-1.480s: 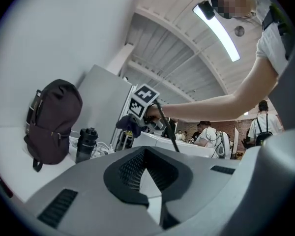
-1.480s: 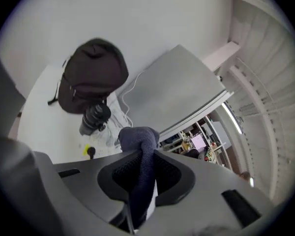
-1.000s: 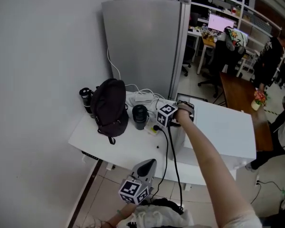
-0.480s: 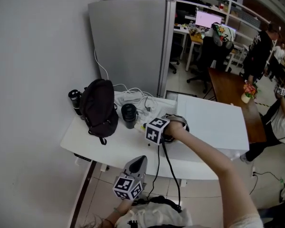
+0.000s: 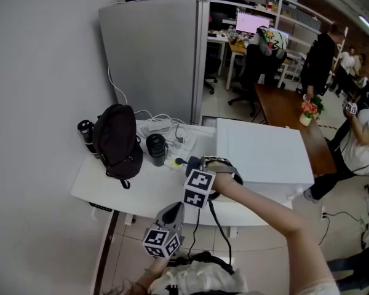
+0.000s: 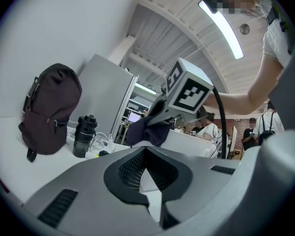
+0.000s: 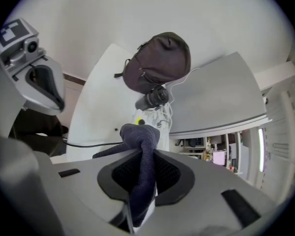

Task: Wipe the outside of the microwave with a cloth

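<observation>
Wiping seems in hand: your right gripper is clamped on the dark blue woven cloth beside the boxy white microwave's left front corner; your left gripper hangs low, jaws together, empty; next, press flat and sweep.

Nubby dark cloth, matt white microwave

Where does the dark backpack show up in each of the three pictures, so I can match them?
Head view: the backpack stands on the white table, left of centre.
Left gripper view: the backpack is at the left edge, seen from low down.
Right gripper view: the backpack is above centre, beyond the jaws.
Shared landmark: the black bottle close beside it, also seen in the left gripper view and the right gripper view.
</observation>
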`<control>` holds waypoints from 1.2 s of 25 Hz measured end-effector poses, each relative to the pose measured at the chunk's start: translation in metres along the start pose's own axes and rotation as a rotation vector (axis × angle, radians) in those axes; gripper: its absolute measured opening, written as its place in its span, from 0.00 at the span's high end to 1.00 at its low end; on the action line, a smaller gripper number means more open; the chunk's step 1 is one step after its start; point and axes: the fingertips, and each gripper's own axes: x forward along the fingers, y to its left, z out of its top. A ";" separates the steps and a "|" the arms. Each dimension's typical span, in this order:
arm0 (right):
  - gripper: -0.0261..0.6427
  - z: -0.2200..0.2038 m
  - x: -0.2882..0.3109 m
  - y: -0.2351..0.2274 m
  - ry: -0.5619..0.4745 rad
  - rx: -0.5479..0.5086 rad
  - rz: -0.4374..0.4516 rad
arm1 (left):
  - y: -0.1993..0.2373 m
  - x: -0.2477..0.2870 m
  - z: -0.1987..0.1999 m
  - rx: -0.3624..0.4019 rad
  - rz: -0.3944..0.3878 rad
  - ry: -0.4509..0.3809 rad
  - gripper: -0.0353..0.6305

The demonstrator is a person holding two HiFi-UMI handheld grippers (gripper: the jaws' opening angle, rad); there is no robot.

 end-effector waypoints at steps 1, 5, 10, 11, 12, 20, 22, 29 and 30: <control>0.85 0.004 0.004 -0.016 0.004 -0.001 -0.046 | -0.001 -0.001 0.000 0.005 -0.004 0.001 0.97; 0.85 0.013 0.046 -0.063 0.069 -0.020 -0.129 | -0.002 -0.004 0.005 0.022 -0.010 -0.013 0.97; 0.85 0.010 0.122 -0.093 0.243 -0.108 -0.143 | 0.006 -0.007 0.006 0.034 0.015 -0.018 0.97; 0.85 0.007 0.135 -0.098 0.279 -0.125 -0.142 | 0.008 -0.008 0.007 0.036 0.021 -0.021 0.97; 0.85 0.003 0.146 -0.104 0.310 -0.138 -0.138 | 0.009 -0.009 0.009 0.037 0.028 -0.025 0.97; 0.84 -0.047 0.192 -0.111 0.534 -0.229 -0.027 | 0.020 -0.017 0.005 0.019 0.076 -0.010 0.97; 0.84 -0.043 0.191 -0.103 0.525 -0.240 0.009 | 0.025 -0.018 0.004 0.010 0.092 -0.009 0.97; 0.85 -0.037 0.150 -0.032 0.476 -0.225 0.252 | 0.033 -0.018 0.008 -0.003 0.108 -0.028 0.97; 0.85 -0.036 0.140 -0.021 0.456 -0.241 0.268 | 0.033 -0.017 0.008 -0.003 0.107 -0.030 0.97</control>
